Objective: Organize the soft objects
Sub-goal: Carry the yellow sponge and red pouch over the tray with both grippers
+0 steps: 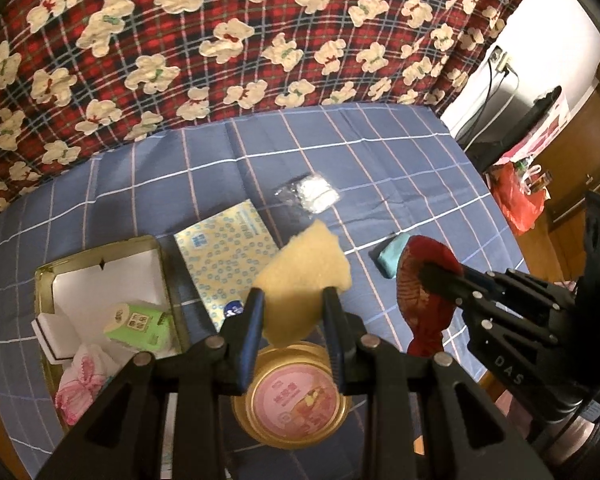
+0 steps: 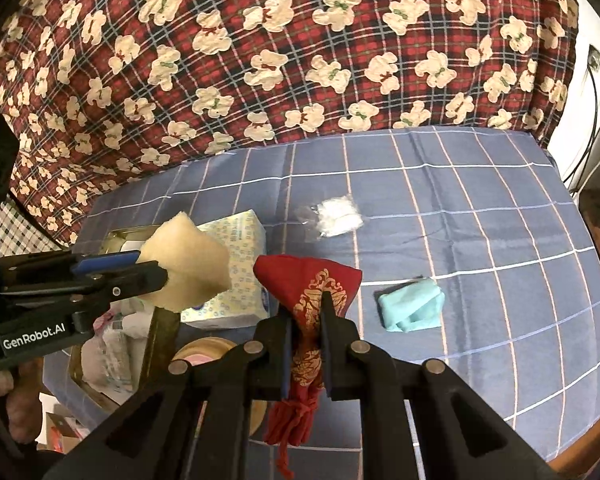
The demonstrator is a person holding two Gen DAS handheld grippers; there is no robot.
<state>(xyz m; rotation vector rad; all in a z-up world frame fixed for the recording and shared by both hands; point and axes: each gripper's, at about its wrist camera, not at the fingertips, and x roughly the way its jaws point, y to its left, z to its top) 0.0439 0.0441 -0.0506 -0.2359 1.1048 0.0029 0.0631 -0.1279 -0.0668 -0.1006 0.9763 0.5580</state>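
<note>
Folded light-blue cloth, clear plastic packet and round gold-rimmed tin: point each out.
Folded light-blue cloth [image 2: 412, 308]: right wrist view, centre fold.
Clear plastic packet [image 2: 338, 218]: right wrist view, white contents.
Round gold-rimmed tin [image 1: 296, 398]: left wrist view, pink lid.

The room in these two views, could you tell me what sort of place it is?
Probably a bedroom at home: a bed under a blue checked sheet, a red teddy-bear quilt heaped behind it, and a wooden cabinet beside it.
</note>
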